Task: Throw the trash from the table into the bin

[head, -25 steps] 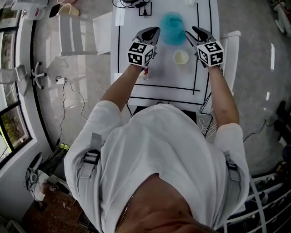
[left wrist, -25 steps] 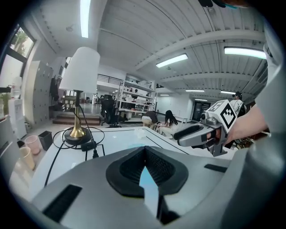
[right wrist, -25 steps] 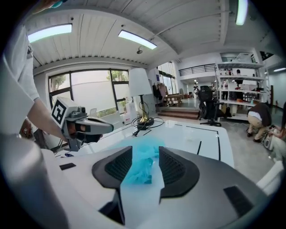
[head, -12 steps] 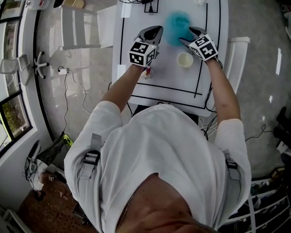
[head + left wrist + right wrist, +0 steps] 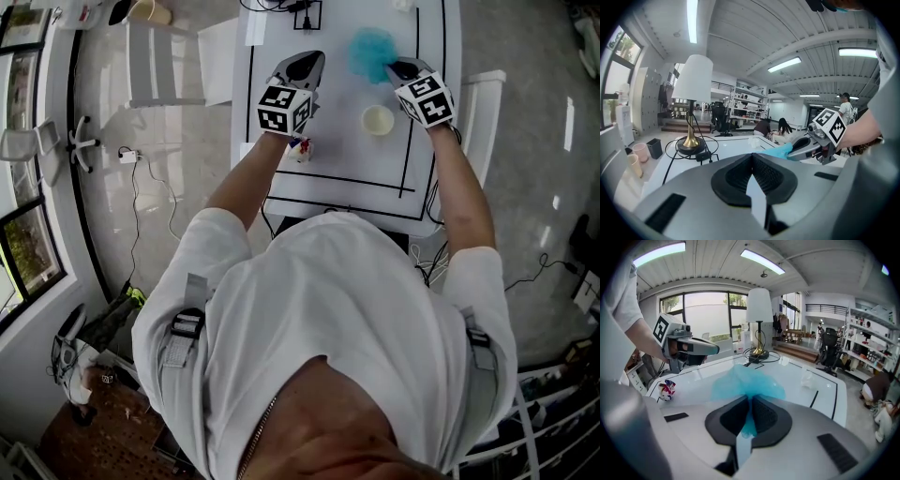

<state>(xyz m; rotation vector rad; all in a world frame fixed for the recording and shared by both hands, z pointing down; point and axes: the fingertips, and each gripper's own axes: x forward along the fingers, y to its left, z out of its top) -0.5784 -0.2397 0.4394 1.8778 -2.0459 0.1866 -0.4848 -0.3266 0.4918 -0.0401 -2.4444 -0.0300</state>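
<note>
On the white table (image 5: pixel 349 161), beyond a small crumpled wrapper (image 5: pixel 300 148) and pale cup (image 5: pixel 378 119), the left gripper (image 5: pixel 309 60) keeps empty fingers pressed together, while the right gripper (image 5: pixel 395 67) has just closed its fingers, pinching the blue netting (image 5: pixel 368 49) farther out.

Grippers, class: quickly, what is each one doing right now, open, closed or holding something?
Left gripper: closed, empty.
Right gripper: jaws just closed, pinching the blue netting.

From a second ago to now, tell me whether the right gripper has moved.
Yes. The right gripper shifted slightly left, toward the paper cup, and its jaws have just closed on the blue mesh.
</note>
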